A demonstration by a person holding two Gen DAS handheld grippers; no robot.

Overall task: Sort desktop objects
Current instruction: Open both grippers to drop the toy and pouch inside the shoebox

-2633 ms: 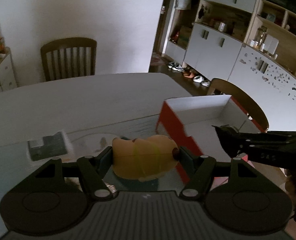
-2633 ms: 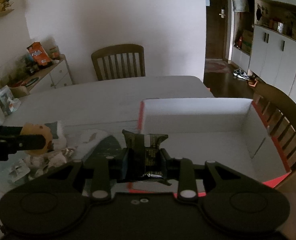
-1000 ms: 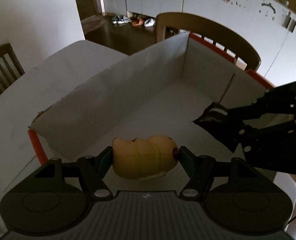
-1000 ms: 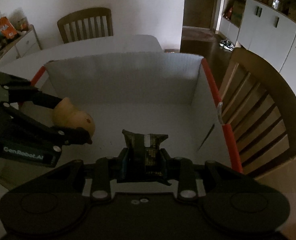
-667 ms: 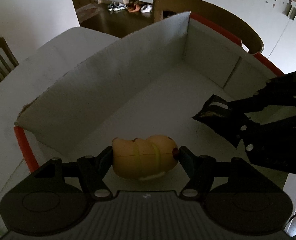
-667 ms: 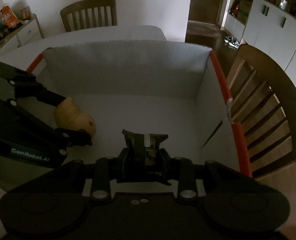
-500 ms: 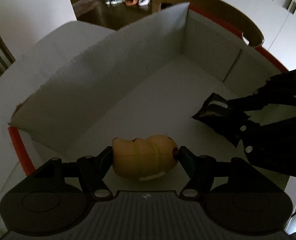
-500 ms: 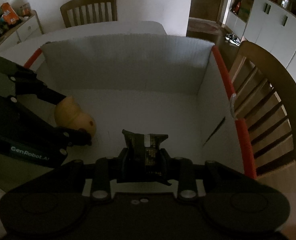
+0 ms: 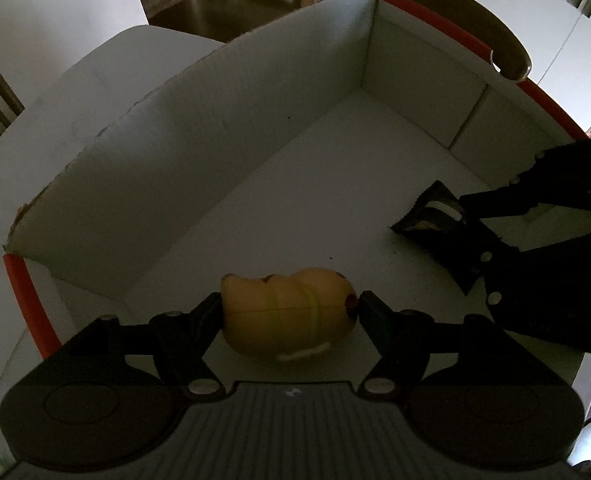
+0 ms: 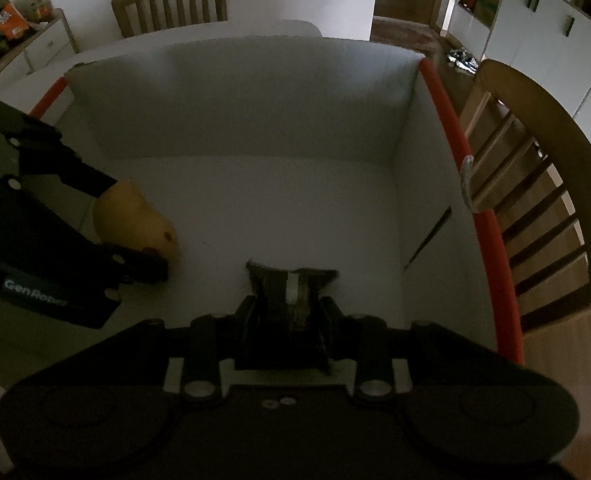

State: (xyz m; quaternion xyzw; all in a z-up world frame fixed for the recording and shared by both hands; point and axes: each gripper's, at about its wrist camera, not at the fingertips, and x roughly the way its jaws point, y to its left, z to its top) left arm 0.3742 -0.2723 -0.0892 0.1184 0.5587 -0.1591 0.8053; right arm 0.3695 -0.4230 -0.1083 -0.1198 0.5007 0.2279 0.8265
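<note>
My left gripper [image 9: 289,312] is shut on a yellow toy figure [image 9: 287,312] and holds it low inside the white cardboard box [image 9: 175,128] with red outer sides, near its floor. The toy also shows in the right wrist view [image 10: 135,216], held by the left gripper [image 10: 135,236]. My right gripper [image 10: 289,304] is shut on a dark snack packet [image 10: 291,292], also low inside the box [image 10: 255,92]. In the left wrist view the packet [image 9: 431,216] sticks out of the right gripper [image 9: 467,220] at the right.
The box stands on a white table [image 9: 107,64]. A wooden chair [image 10: 543,184] is close to the box's right side. Another chair [image 10: 171,0] stands at the table's far end. A sideboard [image 10: 35,44] with snack bags is at the far left.
Both grippers have moved from above the table into the box and lowered toward its floor. Each still holds its object.
</note>
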